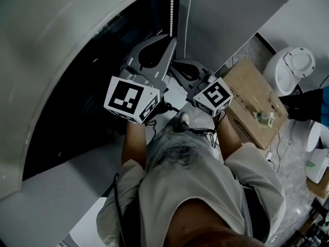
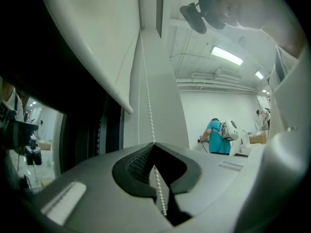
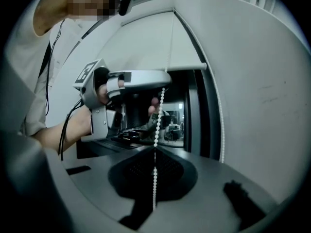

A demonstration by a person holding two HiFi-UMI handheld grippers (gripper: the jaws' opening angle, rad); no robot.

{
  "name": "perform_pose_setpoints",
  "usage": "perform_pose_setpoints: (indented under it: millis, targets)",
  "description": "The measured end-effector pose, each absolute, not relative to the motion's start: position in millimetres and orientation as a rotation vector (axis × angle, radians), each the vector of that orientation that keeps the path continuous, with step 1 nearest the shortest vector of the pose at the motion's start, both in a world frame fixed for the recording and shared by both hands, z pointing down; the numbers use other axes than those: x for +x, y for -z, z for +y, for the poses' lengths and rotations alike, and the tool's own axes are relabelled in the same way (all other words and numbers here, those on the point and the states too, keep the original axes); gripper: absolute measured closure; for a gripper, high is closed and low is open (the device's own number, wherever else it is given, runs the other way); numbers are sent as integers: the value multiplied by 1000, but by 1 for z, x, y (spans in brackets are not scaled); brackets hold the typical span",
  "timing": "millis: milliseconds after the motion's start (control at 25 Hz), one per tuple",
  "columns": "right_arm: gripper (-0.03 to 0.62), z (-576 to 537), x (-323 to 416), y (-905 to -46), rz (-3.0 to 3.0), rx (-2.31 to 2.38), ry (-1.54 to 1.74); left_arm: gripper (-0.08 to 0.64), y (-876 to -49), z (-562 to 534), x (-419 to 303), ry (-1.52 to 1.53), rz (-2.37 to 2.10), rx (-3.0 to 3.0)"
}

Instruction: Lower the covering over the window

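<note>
The white roller blind (image 1: 56, 45) hangs partway down over the dark window (image 1: 77, 112); its bottom bar (image 3: 187, 68) shows in the right gripper view. A white bead chain (image 1: 171, 4) drops beside it, with a second strand (image 1: 190, 9) to its right. My left gripper (image 1: 169, 41) is the upper one, shut on the bead chain (image 2: 147, 96), which runs between its closed jaws (image 2: 154, 144). Just below it, my right gripper (image 1: 176, 64) is shut on the same chain (image 3: 158, 113), its tips (image 3: 155, 148) meeting around the beads. The left gripper (image 3: 165, 77) shows above there.
A cardboard box (image 1: 254, 102) with a small bottle (image 1: 264, 118) stands on the floor at the right, with white machines (image 1: 293, 66) beyond it. A grey wall panel (image 2: 163, 106) flanks the window. A person in blue (image 2: 216, 137) stands far off in the room.
</note>
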State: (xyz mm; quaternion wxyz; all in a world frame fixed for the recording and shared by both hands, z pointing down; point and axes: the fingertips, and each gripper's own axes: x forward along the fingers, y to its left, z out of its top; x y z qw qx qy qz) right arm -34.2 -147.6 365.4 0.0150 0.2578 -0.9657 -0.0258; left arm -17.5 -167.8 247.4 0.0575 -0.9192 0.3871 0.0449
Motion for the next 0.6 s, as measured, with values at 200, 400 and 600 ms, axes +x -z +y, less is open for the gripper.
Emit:
perform_pose_setpoints:
  millis: [200,400,600]
  targets:
    - [574,-145,-35,-386,-2982,805,25,552,-270,-165,-19,-116,1188,-2827]
    - [574,-142,-37,-407,-2953,804,-26,552,-291,-163,-21,-83,1205,-2860]
    - [574,-140,-37,-423,-2927,801,-79,552,-307,-162,-21,-64,1210,-2890]
